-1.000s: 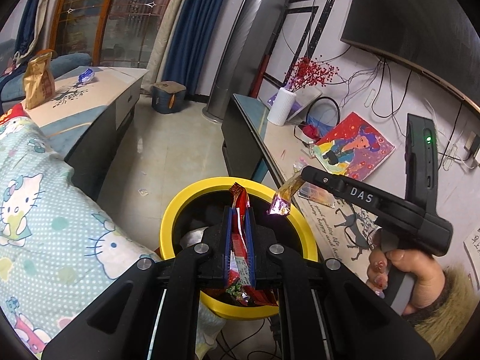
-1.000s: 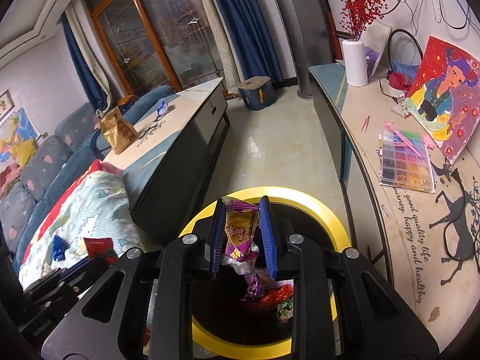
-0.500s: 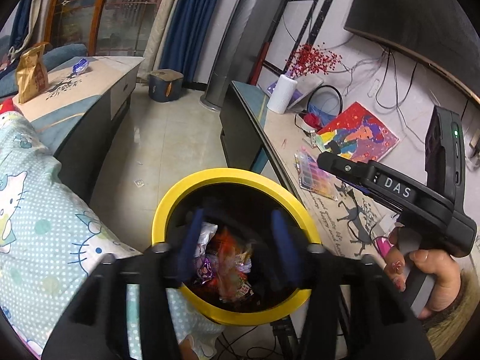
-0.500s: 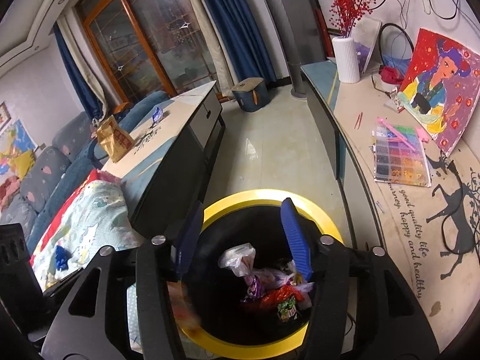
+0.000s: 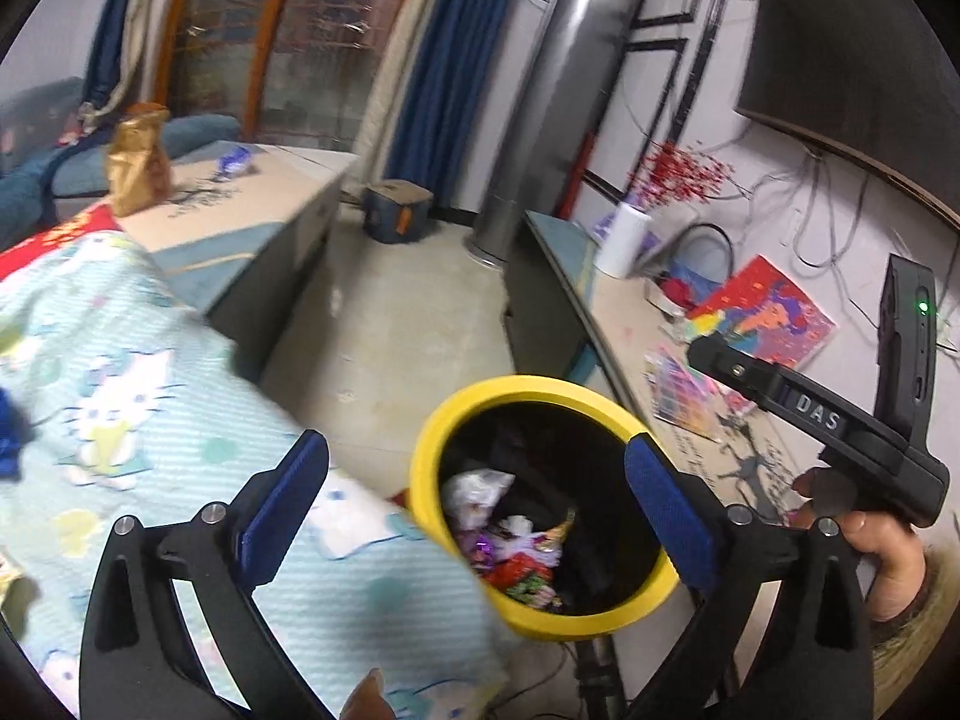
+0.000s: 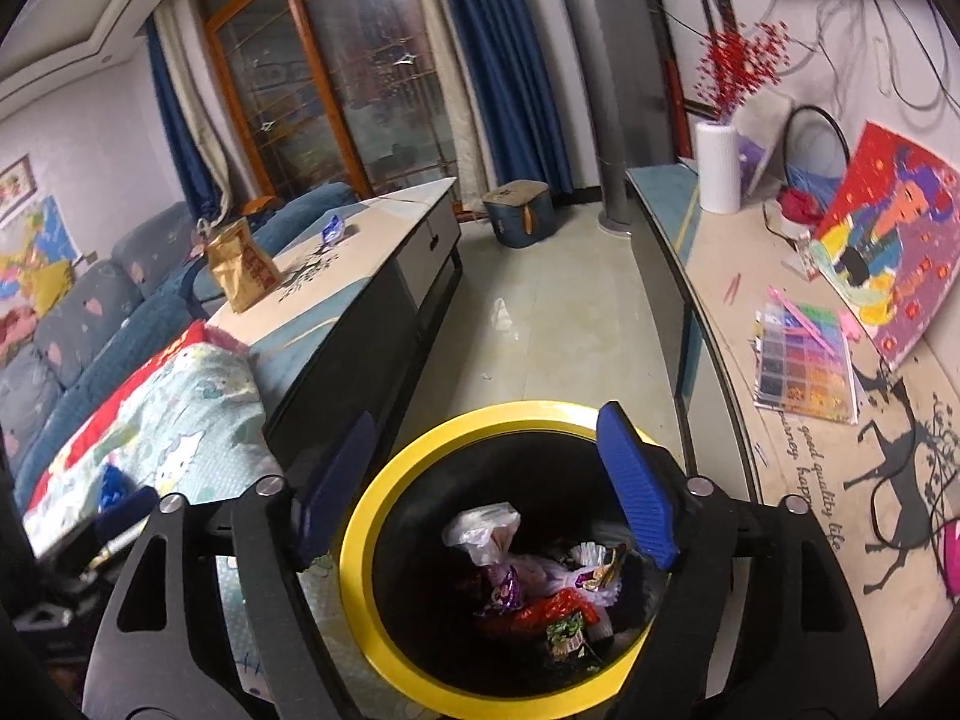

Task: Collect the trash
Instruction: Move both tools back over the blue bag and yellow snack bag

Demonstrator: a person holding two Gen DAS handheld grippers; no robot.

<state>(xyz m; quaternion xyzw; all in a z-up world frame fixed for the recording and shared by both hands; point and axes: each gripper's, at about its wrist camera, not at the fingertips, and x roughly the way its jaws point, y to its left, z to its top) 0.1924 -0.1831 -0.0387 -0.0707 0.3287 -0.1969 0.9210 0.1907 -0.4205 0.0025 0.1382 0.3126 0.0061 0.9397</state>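
Note:
A black trash bin with a yellow rim (image 5: 447,420) (image 6: 384,474) stands on the floor and holds several wrappers (image 5: 516,546) (image 6: 540,570). My left gripper (image 5: 477,504) is open and empty, its jaws spread wide above the bin's left edge and the blanket. My right gripper (image 6: 489,495) is open and empty directly above the bin; it also shows in the left wrist view (image 5: 810,414). A brown snack bag (image 6: 240,267) (image 5: 135,159) and a blue wrapper (image 6: 332,229) (image 5: 235,159) lie on the coffee table (image 6: 372,240).
A Hello Kitty blanket (image 5: 150,420) (image 6: 168,420) lies left of the bin, with a blue item (image 6: 111,486) on it. A long TV cabinet (image 6: 810,480) on the right carries a bead tray (image 6: 804,360), a painting (image 6: 888,240) and a white vase (image 6: 717,165). A storage box (image 6: 522,213) stands on the floor behind.
Both grippers were shut on wrappers a second ago; they opened and the wrappers dropped into the bin. The left gripper has since swung left, toward the blanket.

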